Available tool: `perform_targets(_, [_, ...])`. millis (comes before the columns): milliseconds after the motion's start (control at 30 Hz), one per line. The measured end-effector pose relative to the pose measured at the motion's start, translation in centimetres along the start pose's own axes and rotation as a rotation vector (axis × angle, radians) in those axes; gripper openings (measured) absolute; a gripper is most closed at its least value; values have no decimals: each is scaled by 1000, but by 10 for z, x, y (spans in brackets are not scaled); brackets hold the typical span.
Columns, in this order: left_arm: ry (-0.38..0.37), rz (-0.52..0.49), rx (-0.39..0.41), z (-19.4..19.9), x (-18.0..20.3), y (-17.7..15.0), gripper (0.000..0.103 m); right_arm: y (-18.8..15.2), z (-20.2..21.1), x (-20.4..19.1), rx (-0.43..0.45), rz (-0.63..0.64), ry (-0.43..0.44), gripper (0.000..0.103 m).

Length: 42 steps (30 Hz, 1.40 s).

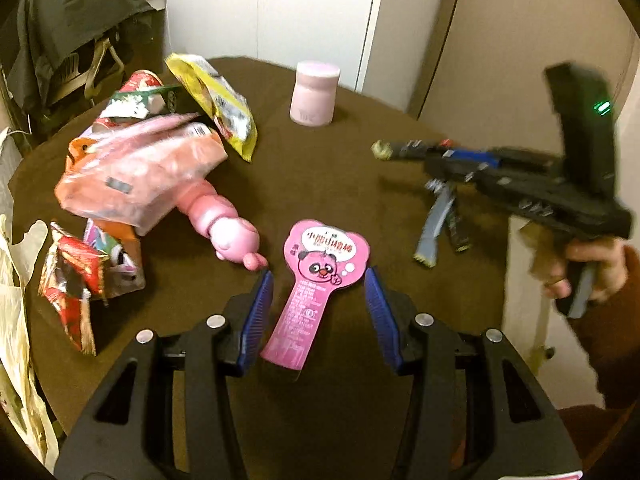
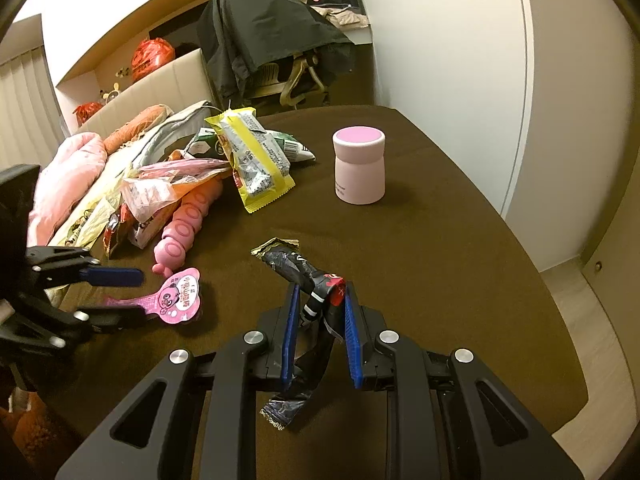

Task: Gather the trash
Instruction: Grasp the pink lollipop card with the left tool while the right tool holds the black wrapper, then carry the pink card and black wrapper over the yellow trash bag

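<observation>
Left wrist view: the left gripper [image 1: 319, 312] is held with jaws apart around a pink lollipop-shaped wrapper [image 1: 316, 280], unpressed, lying on the brown table [image 1: 340, 168]. At 10 o'clock a wrapper pile [image 1: 140, 168] is heaped; at 12, a pink jar [image 1: 314, 94] is stood. Right wrist view: the right gripper [image 2: 320, 320] is clamped on a crumpled black wrapper [image 2: 308, 280].

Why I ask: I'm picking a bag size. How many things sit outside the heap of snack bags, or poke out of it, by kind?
Wrappers: 2, the pink panda wrapper and the black wrapper held in the right claw
Jars: 1, the pink jar
Toys: 1, the pink toy, partly under the heap
Total: 4
</observation>
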<state>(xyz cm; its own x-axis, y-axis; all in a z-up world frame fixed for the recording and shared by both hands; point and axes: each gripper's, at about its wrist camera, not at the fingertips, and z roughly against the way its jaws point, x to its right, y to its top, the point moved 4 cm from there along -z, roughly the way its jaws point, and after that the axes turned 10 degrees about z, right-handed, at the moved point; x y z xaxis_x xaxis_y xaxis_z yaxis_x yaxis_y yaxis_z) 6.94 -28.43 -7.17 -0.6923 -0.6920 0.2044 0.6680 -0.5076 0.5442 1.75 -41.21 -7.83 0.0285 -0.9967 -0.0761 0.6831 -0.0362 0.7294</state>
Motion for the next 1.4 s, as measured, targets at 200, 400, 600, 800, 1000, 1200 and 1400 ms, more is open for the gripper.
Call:
perform_targets(200, [20,67,-38,-22,-6,3,44,-3,2,4,4,-14,2,21])
perform_targets(400, [8,98,-15,-19,-4,7,14,5,7,-2,20,7,3,20])
perform_targets(600, [-18,109,56,7,-2,8,14,20,14,-10,35,37,-4,20])
perform_targets(800, [-44,155,132,40,-11,11,14,44,23,-25,58,88,-12,20])
perform_targets(1000, [-13,225,253,93,-50,23,14,93,27,-61,102,192,-7,20])
perform_targets(1200, [73,321,355,151,-113,33,14,147,23,-112,161,272,49,20])
perform_targets(1400, [151,405,432,204,-177,27,14,193,6,-168,209,316,129,20])
